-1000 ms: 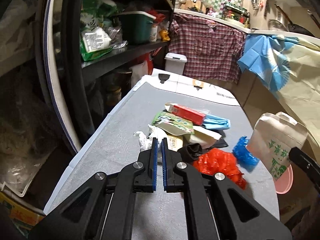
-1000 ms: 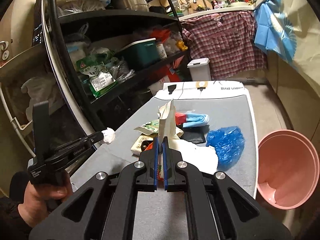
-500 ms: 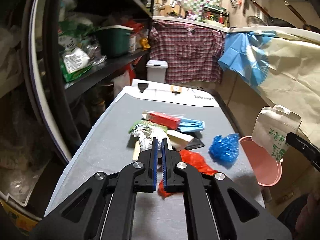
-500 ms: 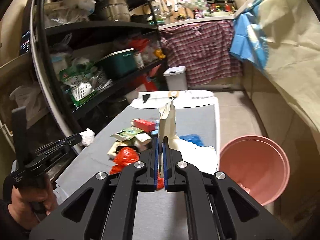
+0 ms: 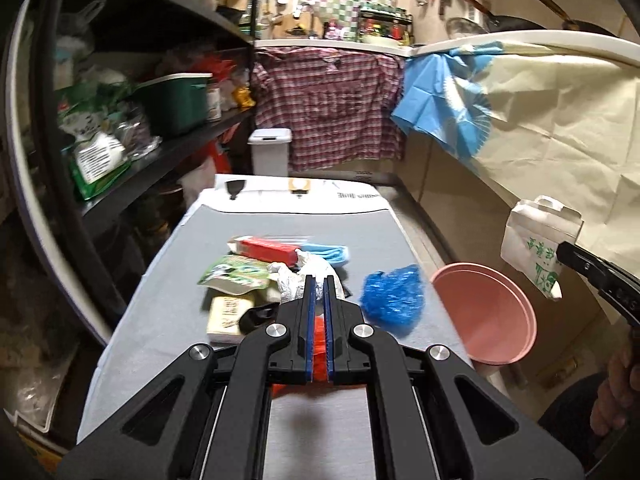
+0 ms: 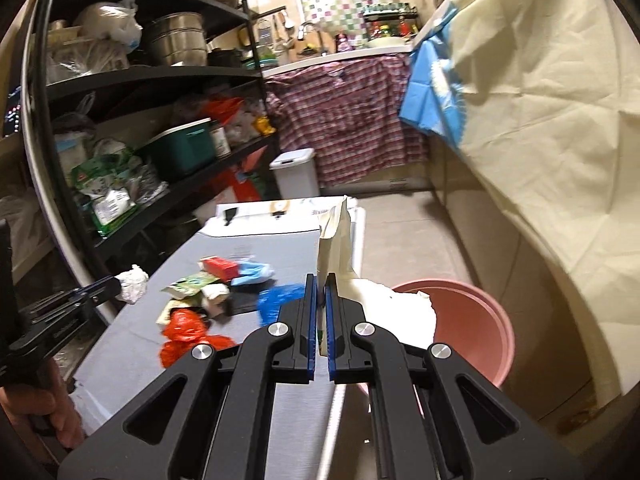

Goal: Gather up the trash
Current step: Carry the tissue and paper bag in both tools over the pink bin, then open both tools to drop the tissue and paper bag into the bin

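Note:
My left gripper (image 5: 318, 280) is shut on a crumpled white paper wad (image 5: 298, 280) held above the trash pile on the grey table (image 5: 168, 312). In the right wrist view that wad (image 6: 134, 283) sits at the tips of the left gripper (image 6: 117, 285), over the table's left edge. My right gripper (image 6: 319, 280) is shut on a white paper bag (image 6: 336, 236) with green print, held upright next to the pink basin (image 6: 476, 312). From the left wrist view, the paper bag (image 5: 536, 236) hangs from the right gripper (image 5: 564, 251) above the basin (image 5: 488, 320).
On the table lie a red box (image 5: 268, 249), a green packet (image 5: 236, 276), a beige packet (image 5: 228, 314), a blue plastic bag (image 5: 392, 300) and a red plastic bag (image 6: 184, 334). Dark shelves (image 5: 160, 160) line the left. A white bin (image 5: 270, 152) stands behind the table.
Both grippers have swung to the right with their loads, and the pink basin has come further into view. The paper bag now hangs beside the basin instead of over the table.

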The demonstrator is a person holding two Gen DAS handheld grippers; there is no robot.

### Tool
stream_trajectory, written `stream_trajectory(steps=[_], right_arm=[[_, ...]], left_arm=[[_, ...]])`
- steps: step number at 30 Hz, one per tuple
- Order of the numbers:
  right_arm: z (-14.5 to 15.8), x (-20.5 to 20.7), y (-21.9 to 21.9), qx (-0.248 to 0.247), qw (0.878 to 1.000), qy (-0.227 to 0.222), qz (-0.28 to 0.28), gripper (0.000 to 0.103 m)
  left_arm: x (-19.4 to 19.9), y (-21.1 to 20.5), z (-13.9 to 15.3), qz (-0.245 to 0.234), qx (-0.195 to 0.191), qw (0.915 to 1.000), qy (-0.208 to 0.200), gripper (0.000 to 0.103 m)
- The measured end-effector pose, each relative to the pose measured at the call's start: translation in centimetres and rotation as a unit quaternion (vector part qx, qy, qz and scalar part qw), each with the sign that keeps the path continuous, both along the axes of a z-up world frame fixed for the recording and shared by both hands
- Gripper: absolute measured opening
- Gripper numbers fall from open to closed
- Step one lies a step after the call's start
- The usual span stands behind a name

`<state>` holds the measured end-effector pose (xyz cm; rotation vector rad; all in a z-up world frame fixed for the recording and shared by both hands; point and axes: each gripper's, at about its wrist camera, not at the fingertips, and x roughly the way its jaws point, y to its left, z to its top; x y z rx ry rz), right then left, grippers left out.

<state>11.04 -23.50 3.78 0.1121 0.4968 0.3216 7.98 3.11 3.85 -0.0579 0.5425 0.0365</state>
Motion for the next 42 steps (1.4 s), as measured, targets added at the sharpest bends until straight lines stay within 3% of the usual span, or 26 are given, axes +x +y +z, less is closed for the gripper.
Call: stream_trajectory(steps=[5, 15, 23, 34, 42], right_arm=[[-0.1, 0.5, -2.0, -0.021, 0.999, -0.006, -0.033, 0.005], [-1.3, 2.6, -6.1, -0.018, 0.996, 0.010, -0.084, 0.005], [-2.7, 4.7, -7.2, -0.011, 0.995, 0.033, -0.097, 0.005], [-5.0, 7.1, -8.5, -0.005, 0.991, 0.057, -0.117, 0.005], [-5.8, 7.9, -8.6, -0.013, 0.990, 0.060, -0.126, 0.005]], left_arm=[[0.9, -2.6, 0.3, -0.029, 0.006, 0.9995, -0.003, 0.004], [3.5, -6.9, 0.5, -0.095, 0.000, 0.9955, -0.004, 0.004], [6.7, -10.6, 0.0, -0.165, -0.003, 0.9863, 0.006, 0.004], [11.8, -14.3, -3.4, -0.232, -0.018, 0.9717, 0.037, 0.004], [13.6, -15.6, -4.7, -0.249, -0.019, 0.9670, 0.050, 0.004]])
